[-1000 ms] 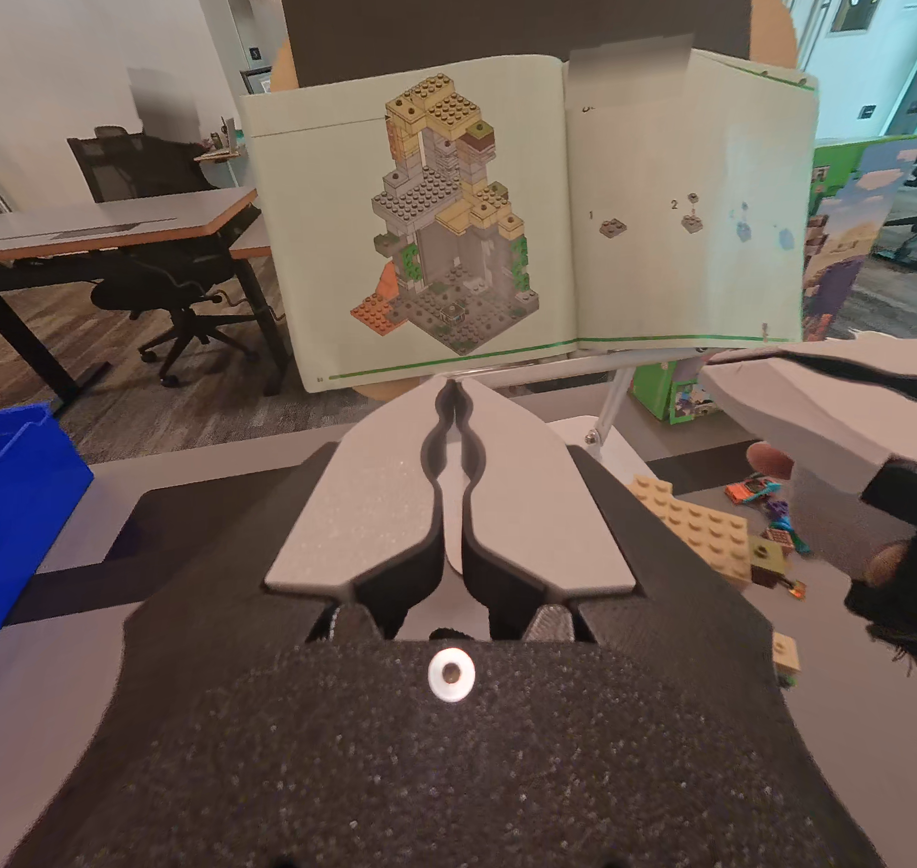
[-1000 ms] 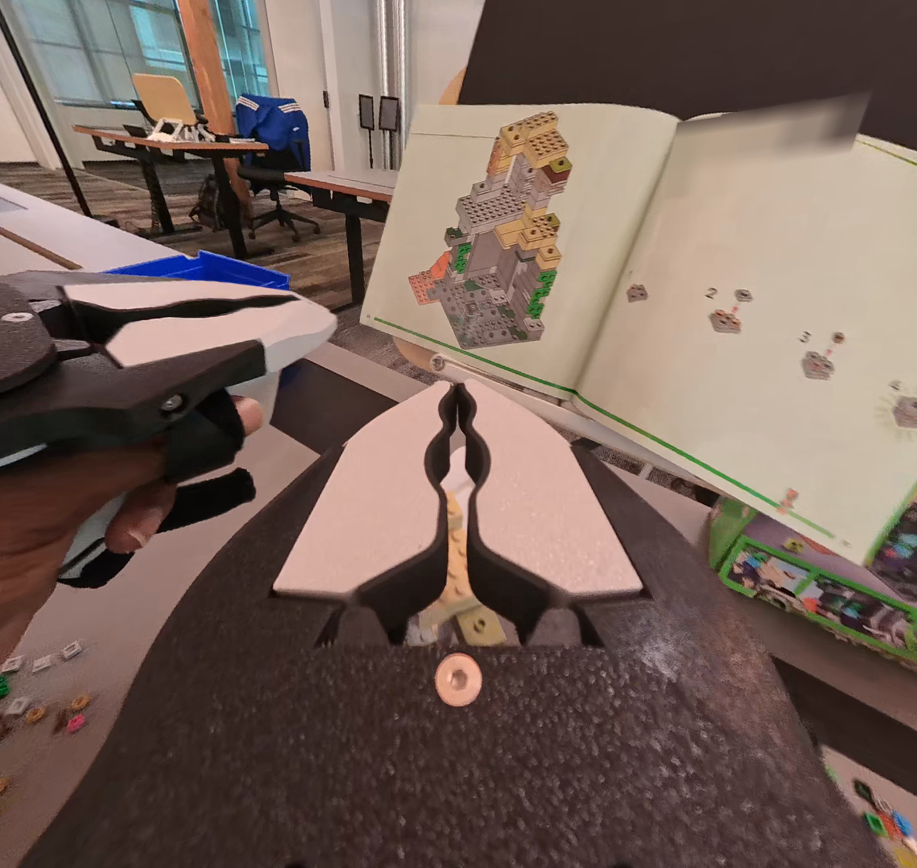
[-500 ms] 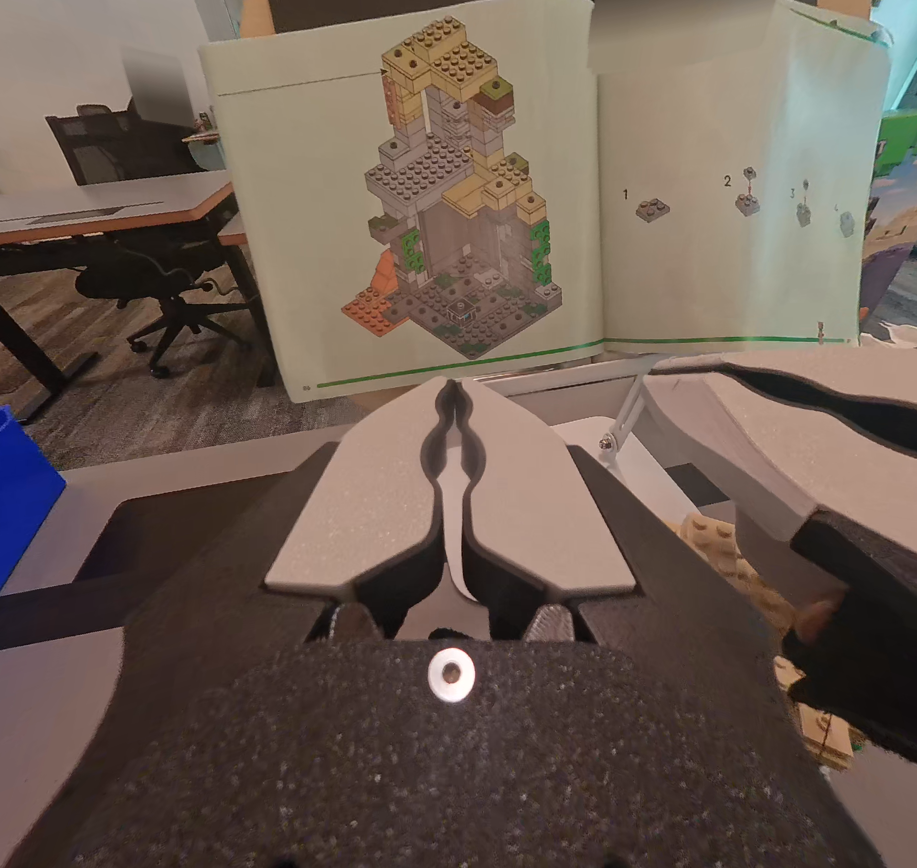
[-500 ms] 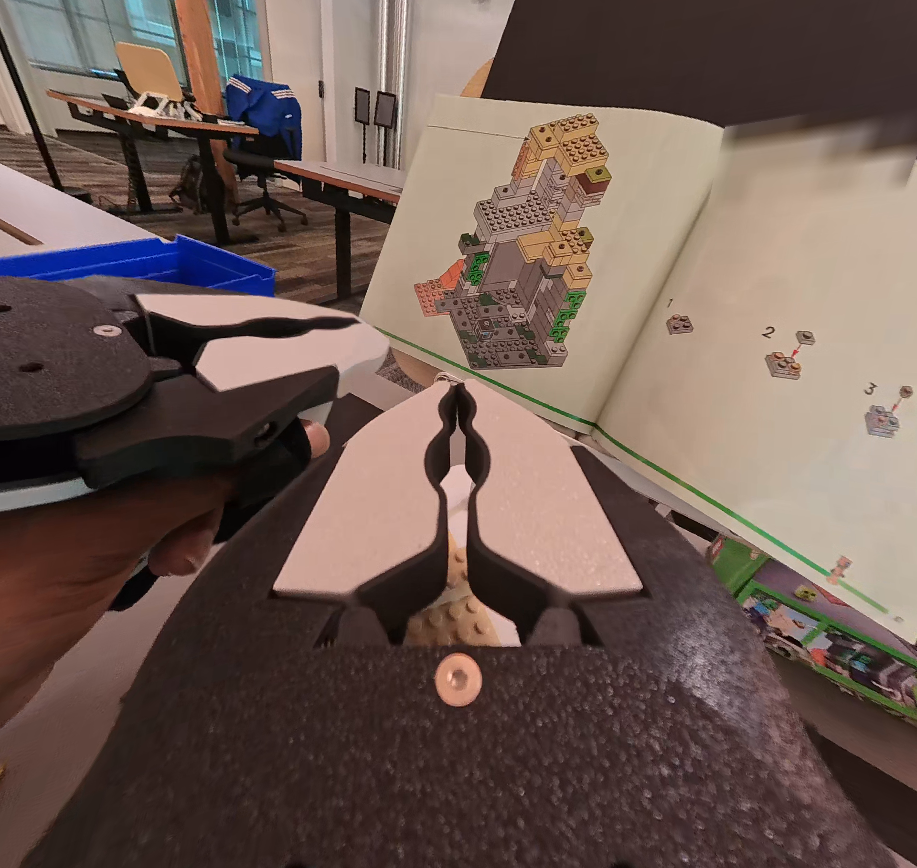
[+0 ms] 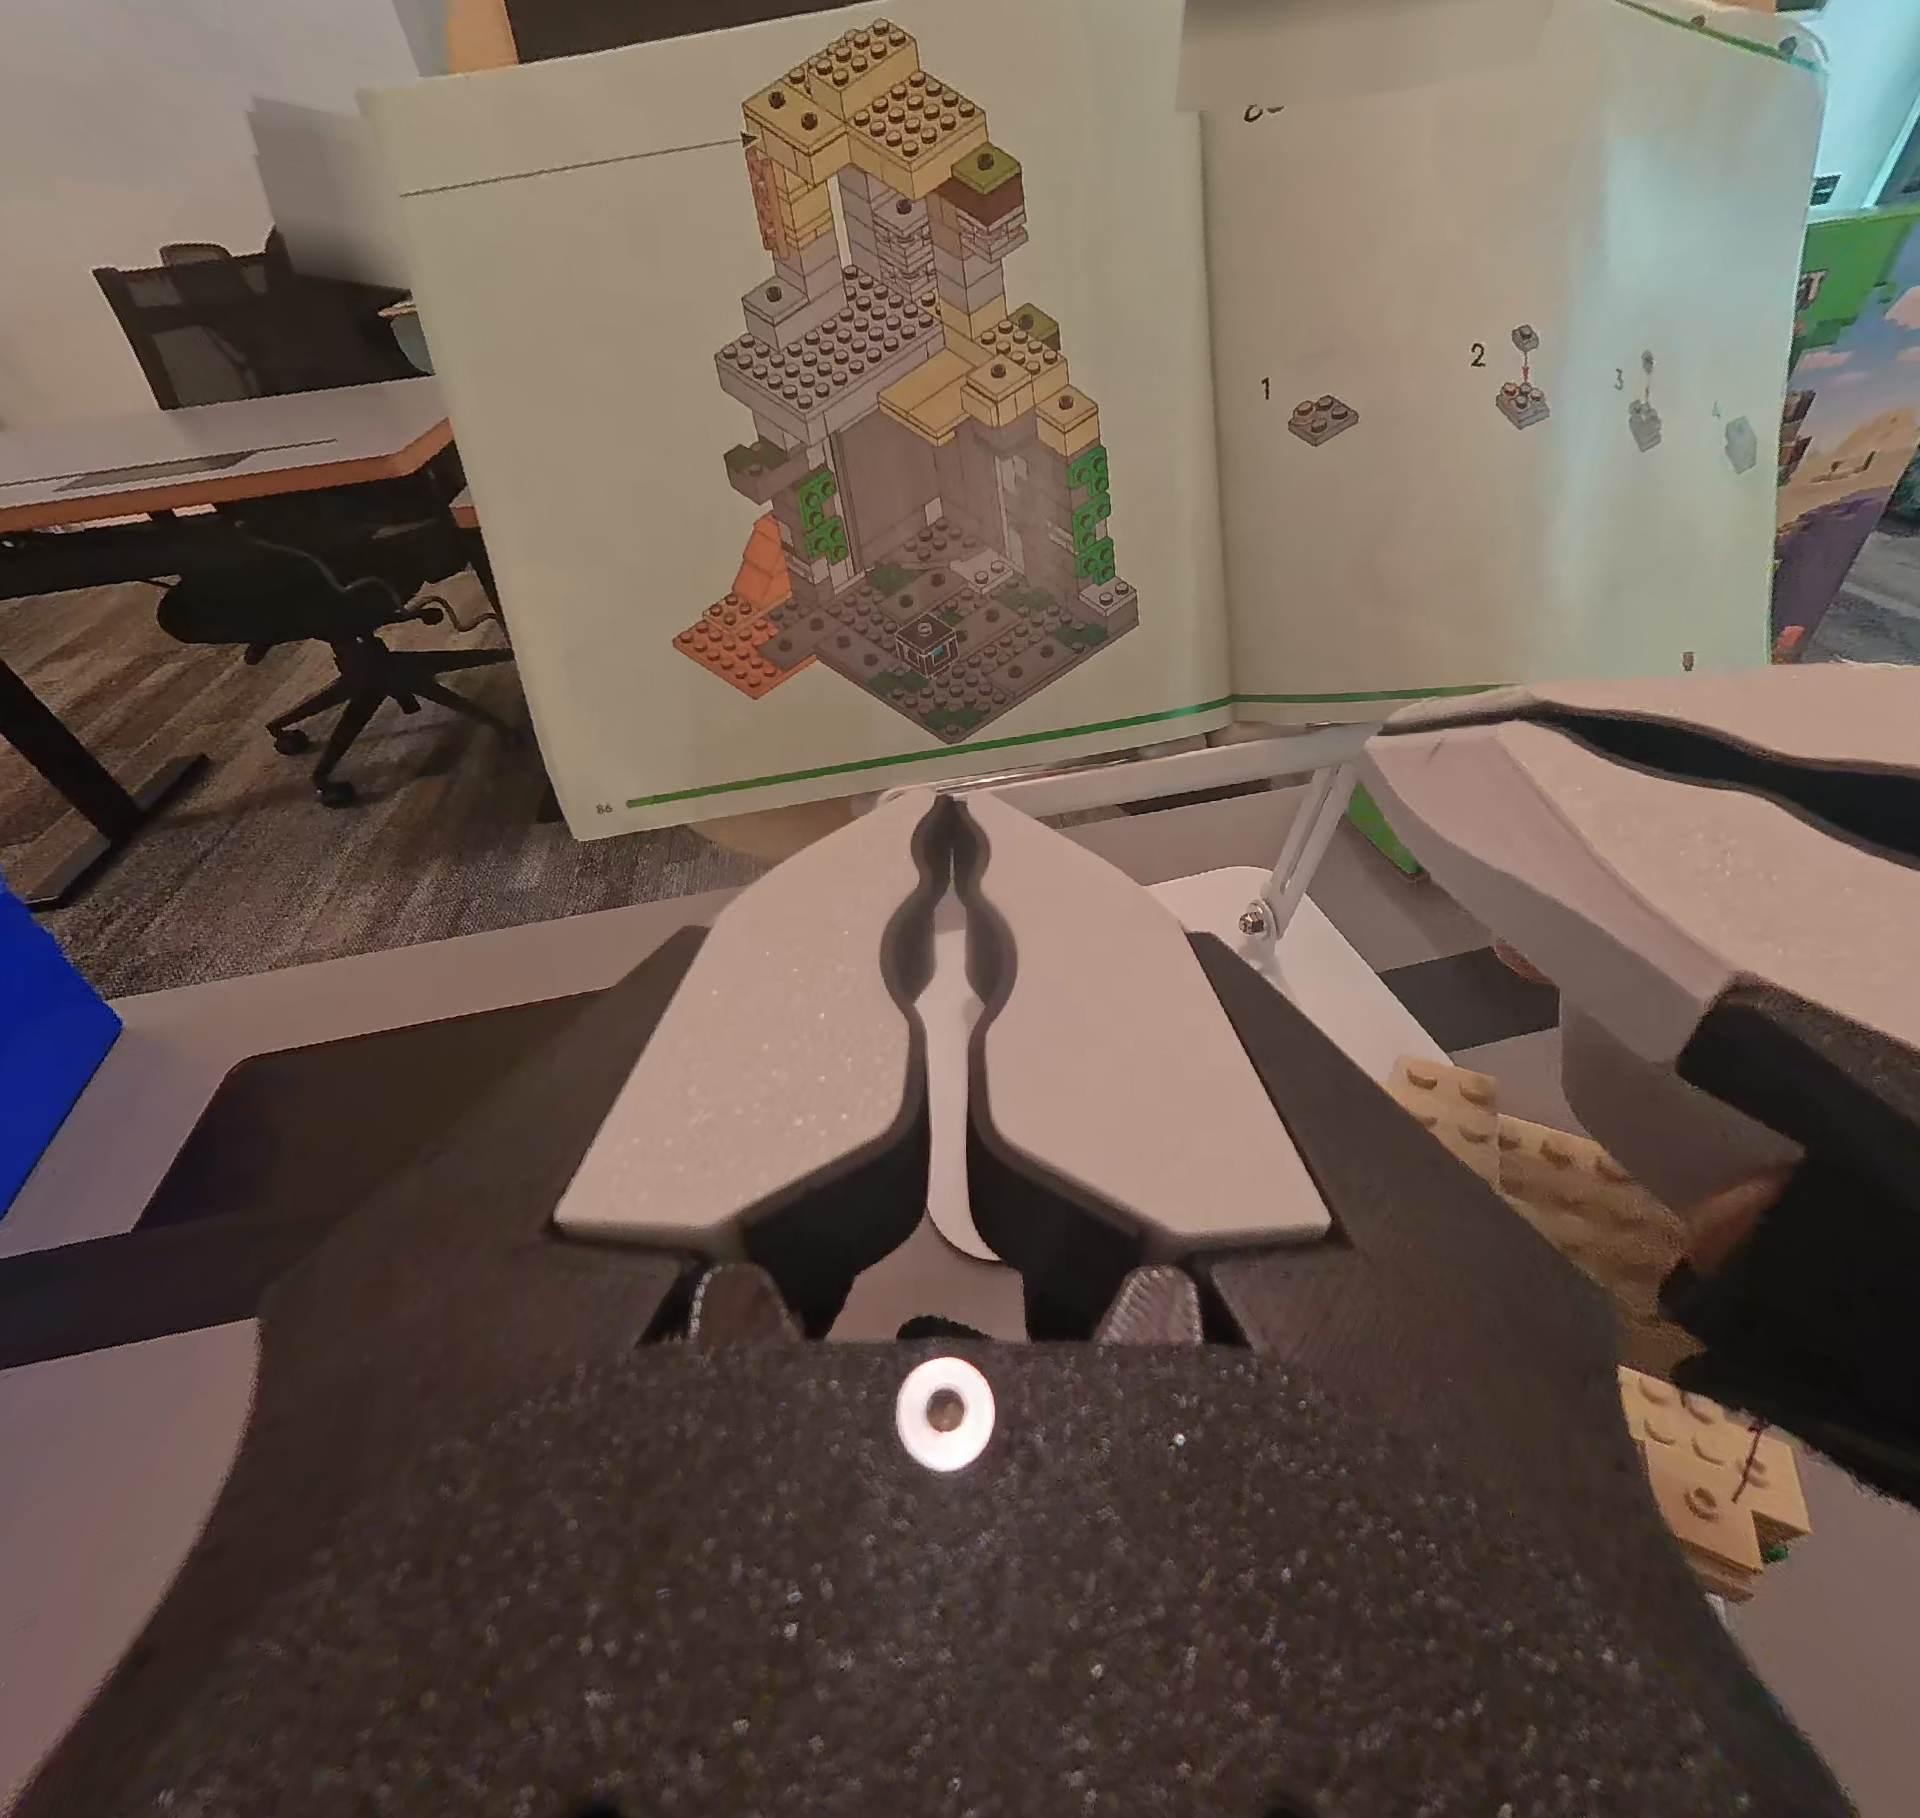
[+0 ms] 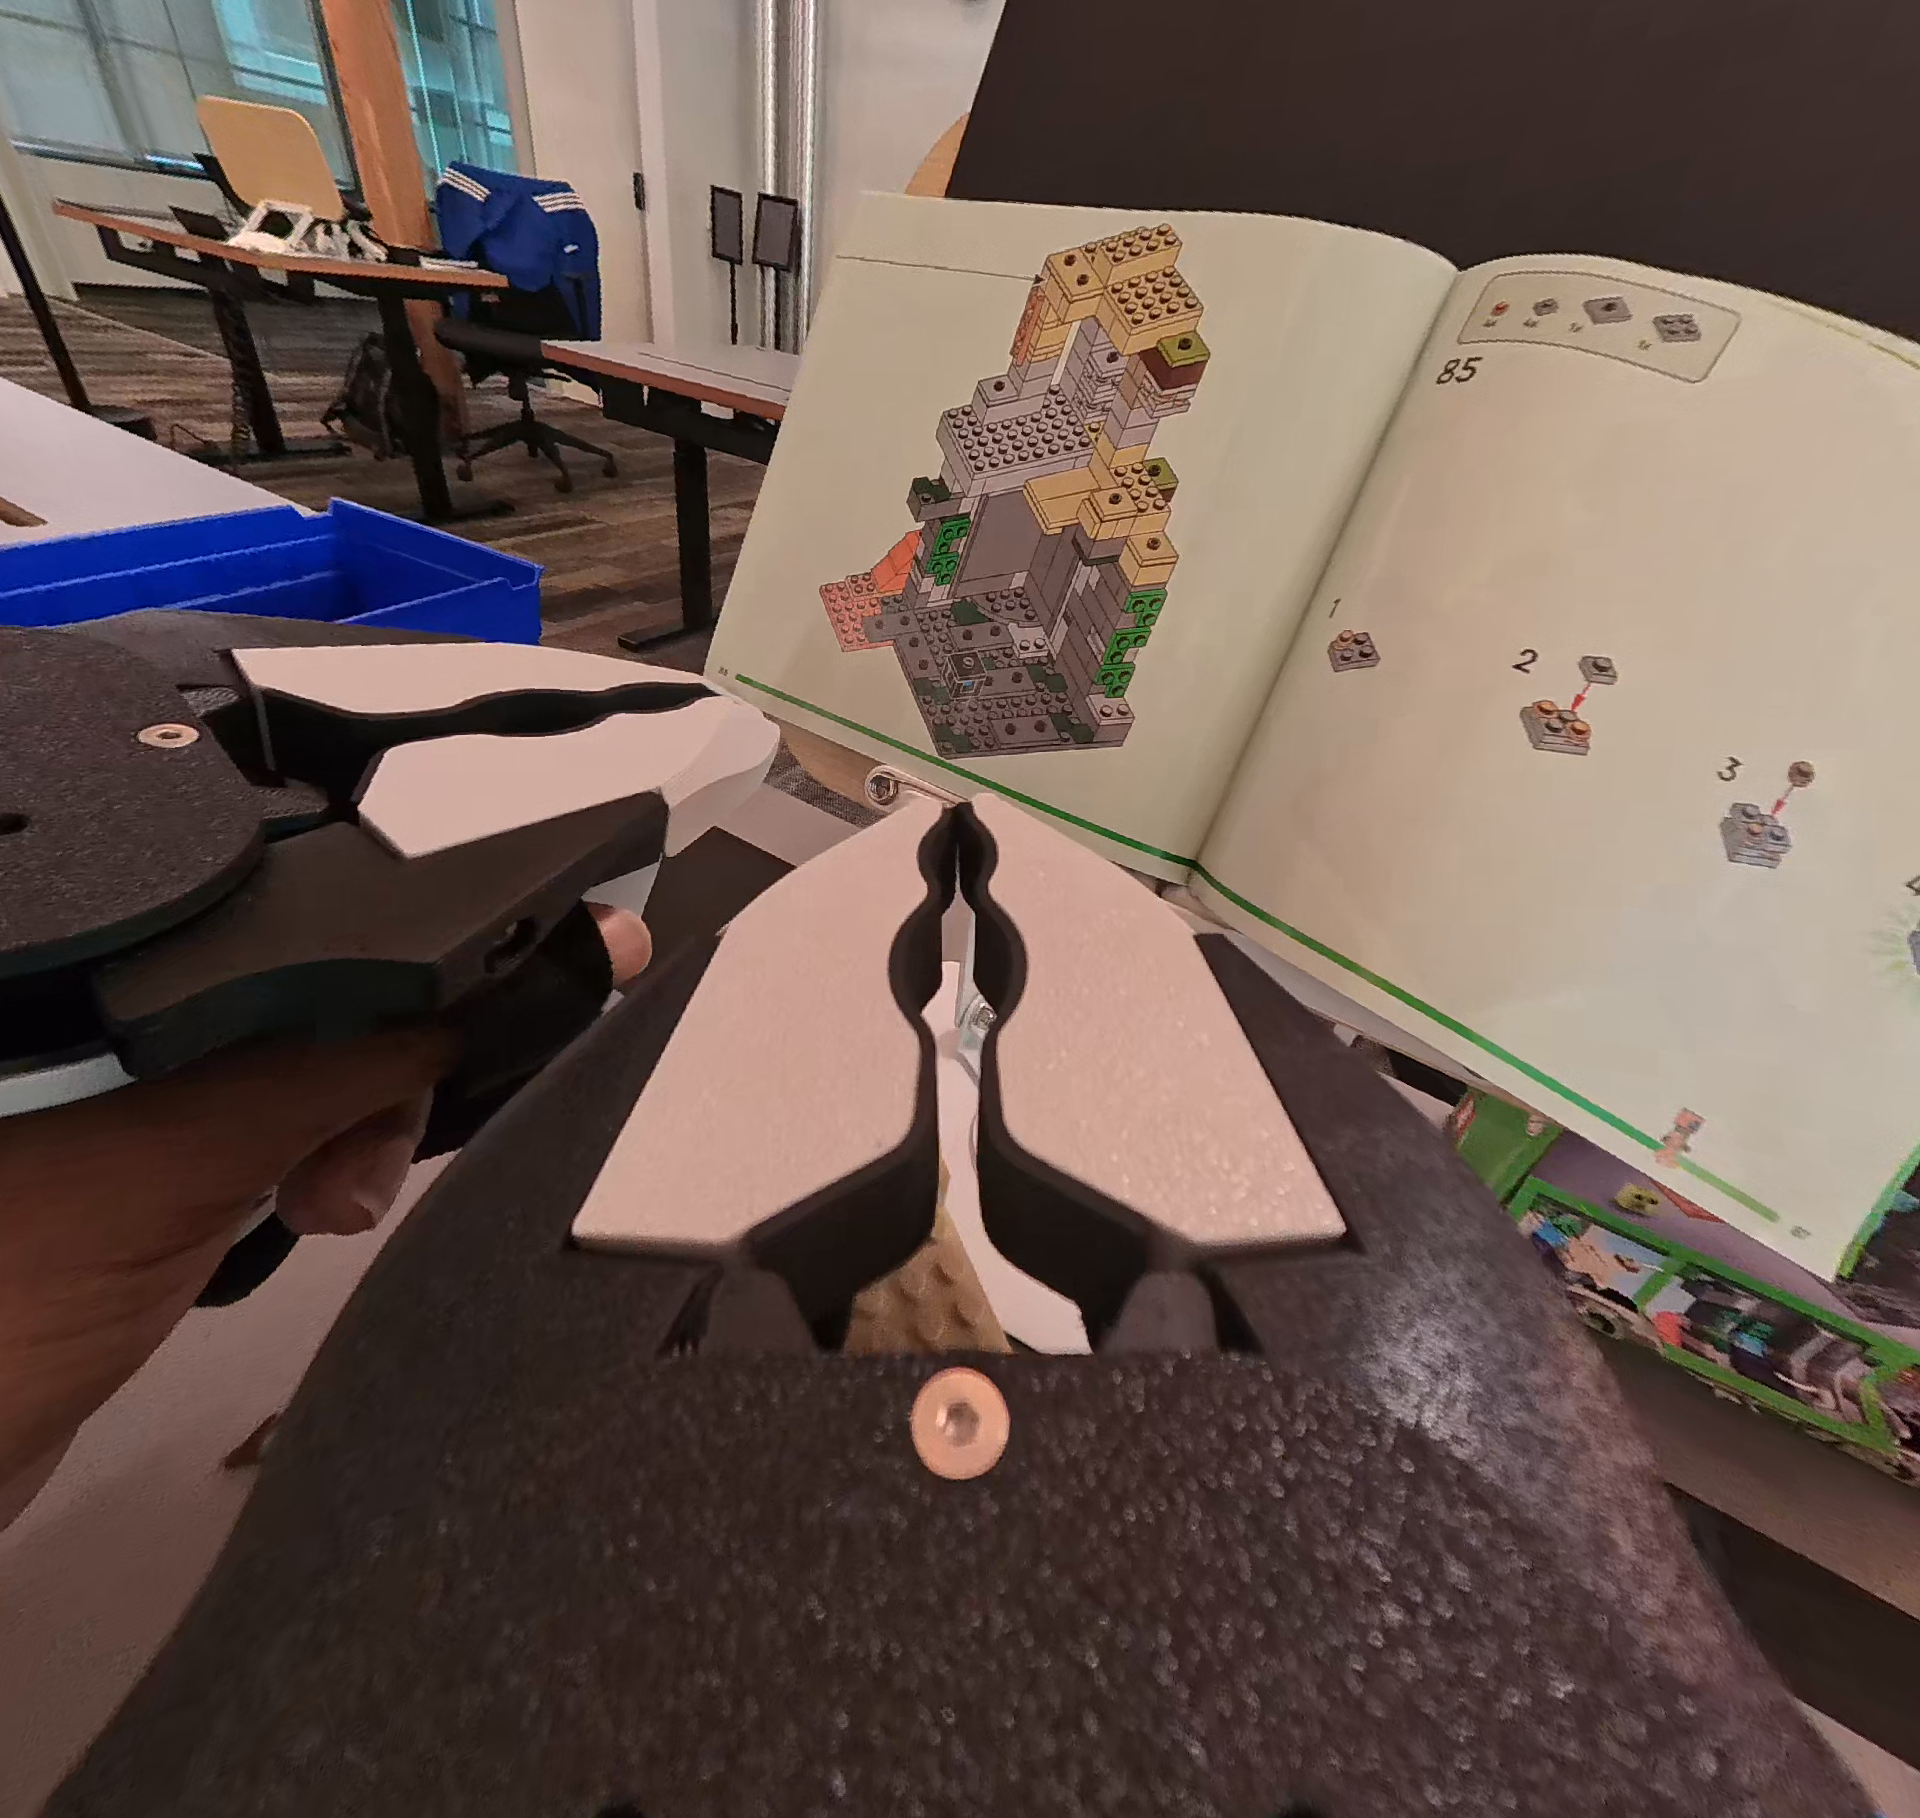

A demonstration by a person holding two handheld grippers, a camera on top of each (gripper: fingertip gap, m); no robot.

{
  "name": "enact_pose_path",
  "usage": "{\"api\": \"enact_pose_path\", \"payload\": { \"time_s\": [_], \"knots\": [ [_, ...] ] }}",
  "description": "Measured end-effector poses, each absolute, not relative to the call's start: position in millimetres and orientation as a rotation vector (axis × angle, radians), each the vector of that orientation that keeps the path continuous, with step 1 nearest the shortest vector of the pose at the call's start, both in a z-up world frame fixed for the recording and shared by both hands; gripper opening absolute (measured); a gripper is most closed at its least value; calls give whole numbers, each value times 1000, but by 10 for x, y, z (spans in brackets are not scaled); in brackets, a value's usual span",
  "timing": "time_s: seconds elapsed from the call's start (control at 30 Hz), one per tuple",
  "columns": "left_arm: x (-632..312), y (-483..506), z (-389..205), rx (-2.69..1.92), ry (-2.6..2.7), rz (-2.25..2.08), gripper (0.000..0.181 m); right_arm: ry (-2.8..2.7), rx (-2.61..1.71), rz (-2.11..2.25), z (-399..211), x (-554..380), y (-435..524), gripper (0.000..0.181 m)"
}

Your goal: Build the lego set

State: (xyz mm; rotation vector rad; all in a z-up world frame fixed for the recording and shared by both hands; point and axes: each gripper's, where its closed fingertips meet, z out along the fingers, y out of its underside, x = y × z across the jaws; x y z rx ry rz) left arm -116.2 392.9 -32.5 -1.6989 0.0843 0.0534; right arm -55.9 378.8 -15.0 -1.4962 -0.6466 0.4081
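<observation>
An open instruction booklet [image 5: 935, 397] stands propped on a white stand [image 5: 1288, 895] ahead of both grippers; it also shows in the right wrist view [image 6: 1351, 646]. My left gripper [image 5: 948, 810] is shut and empty, raised and pointed at the booklet's lower edge. My right gripper [image 6: 956, 812] is shut and empty, beside it and just as high. The right gripper shows at the right of the left wrist view [image 5: 1621, 833]. The left gripper shows at the left of the right wrist view [image 6: 717, 729]. A tan studded lego build [image 5: 1558, 1197] lies on the table below the right gripper, partly hidden; it peeks through in the right wrist view [image 6: 925, 1290].
A blue bin [image 6: 312, 563] sits at the table's left edge. The green lego box [image 6: 1714, 1321] lies behind and right of the stand. Office desks and chairs [image 5: 291, 563] stand beyond the table. My right fingertips sit around 7 cm from my left ones.
Both grippers have moved closer to the booklet, which now fills more of each view. The right gripper has drifted nearer to the left one. Both stay shut.
</observation>
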Motion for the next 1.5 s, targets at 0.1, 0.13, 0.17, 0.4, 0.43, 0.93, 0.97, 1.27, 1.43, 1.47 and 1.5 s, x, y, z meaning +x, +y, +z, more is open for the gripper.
{"api": "enact_pose_path", "payload": {
  "time_s": [0.1,0.13,0.17,0.4,0.43,0.93,0.97,1.27,1.43,1.47,1.5],
  "knots": [
    [-1137,3908,-308,-1691,87,46,0,-641,-1496,411,-143,-523,3789,0],
    [-1126,3897,-299,-1689,89,45,0,-638,-1494,410,-138,-507,3792,0],
    [-1111,3886,-287,-1686,92,42,0,-632,-1490,406,-124,-480,3797,0],
    [-825,3723,-103,-1610,204,-34,0,-597,-1429,397,53,-158,3750,0],
    [-802,3702,-81,-1603,210,-33,0,-582,-1426,384,73,-80,3757,0],
    [-403,3617,-186,-1604,291,-52,0,-417,-1507,289,-137,993,4028,2],
    [-372,3620,-218,-1612,300,-53,0,-413,-1510,294,-140,1009,4042,2],
    [-287,3645,-352,-1632,338,-45,0,-426,-1488,311,-141,1011,4100,4],
    [-308,3662,-380,-1632,350,-55,0,-461,-1495,326,-226,920,4108,7],
    [-318,3666,-388,-1632,352,-58,0,-470,-1498,326,-249,899,4111,7],
    [-328,3671,-394,-1633,352,-63,2,-481,-1500,325,-273,878,4116,8]
  ]
}}
